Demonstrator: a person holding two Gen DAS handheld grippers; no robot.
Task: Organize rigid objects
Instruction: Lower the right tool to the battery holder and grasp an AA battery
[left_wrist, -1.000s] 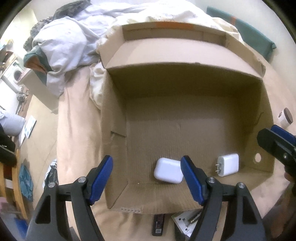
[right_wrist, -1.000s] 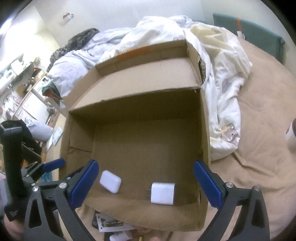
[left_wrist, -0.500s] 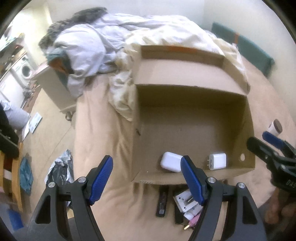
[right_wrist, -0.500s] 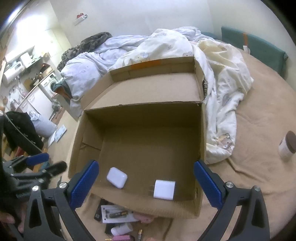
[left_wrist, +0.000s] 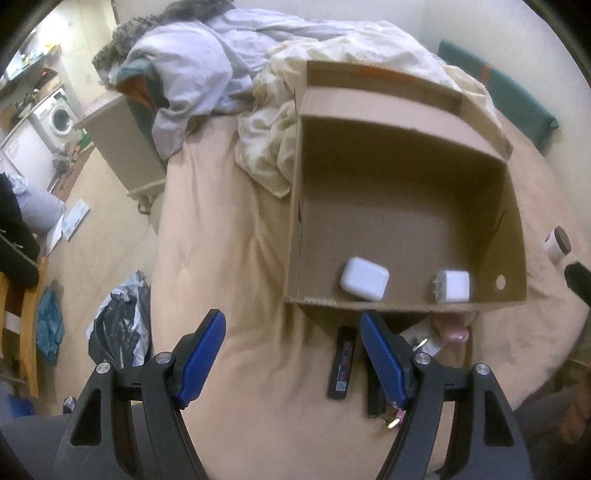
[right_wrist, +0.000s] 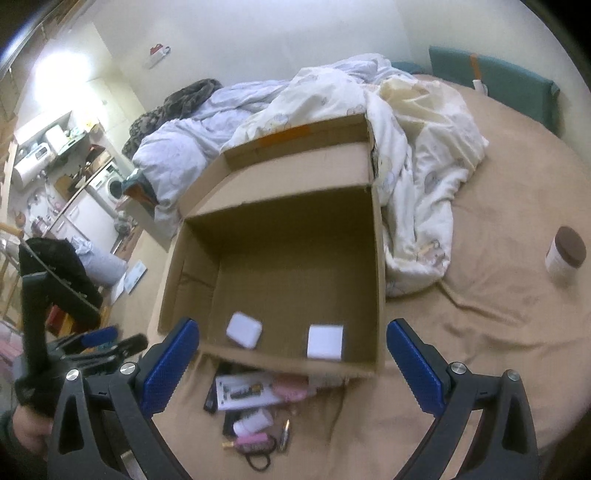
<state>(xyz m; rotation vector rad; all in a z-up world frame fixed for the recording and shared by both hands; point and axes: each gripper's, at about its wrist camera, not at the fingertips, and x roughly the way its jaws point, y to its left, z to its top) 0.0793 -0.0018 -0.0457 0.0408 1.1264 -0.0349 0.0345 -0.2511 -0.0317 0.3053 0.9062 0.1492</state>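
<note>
left gripper (left_wrist: 291, 354): jaws spread wide, holding nothing, poised over the tan bed (left_wrist: 229, 258) | open brown cardboard box (right_wrist: 376, 258): near floor holds white rounded case (right_wrist: 244, 329) and white square plug charger (right_wrist: 325, 341), apparently sorted | small items heap (right_wrist: 251, 413): before box, unsorted | right gripper (right_wrist: 291, 362): jaws released, empty, likely ready to pick
</note>
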